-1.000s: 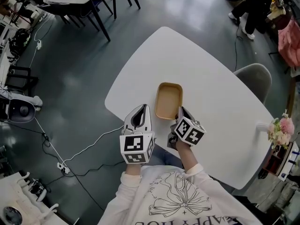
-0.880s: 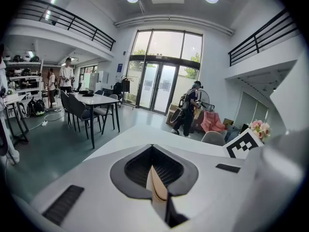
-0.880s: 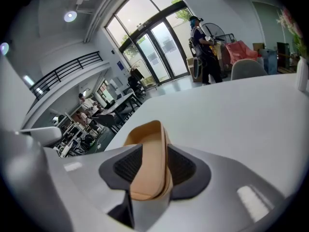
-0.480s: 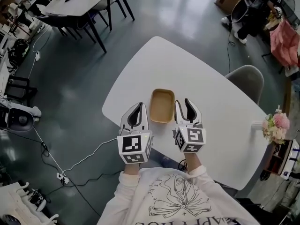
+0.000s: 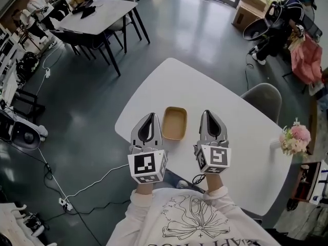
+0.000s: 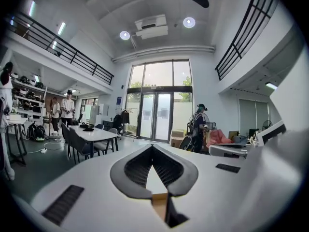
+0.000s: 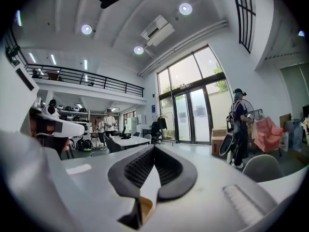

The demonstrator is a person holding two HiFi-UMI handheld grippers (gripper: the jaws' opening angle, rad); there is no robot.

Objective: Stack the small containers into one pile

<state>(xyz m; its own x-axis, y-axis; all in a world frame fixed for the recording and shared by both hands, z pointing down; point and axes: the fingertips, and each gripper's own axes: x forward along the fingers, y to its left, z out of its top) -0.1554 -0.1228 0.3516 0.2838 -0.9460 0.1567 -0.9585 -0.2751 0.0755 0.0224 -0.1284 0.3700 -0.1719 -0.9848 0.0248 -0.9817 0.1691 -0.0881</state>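
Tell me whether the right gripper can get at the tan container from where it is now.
Probably yes. The right gripper hangs just right of the tan container, with only bare table between them. Its jaws have just closed on nothing, so it would need to open and dip down first.

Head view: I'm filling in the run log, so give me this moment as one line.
container: on table, untouched | left gripper: shut, empty | right gripper: just closed, empty
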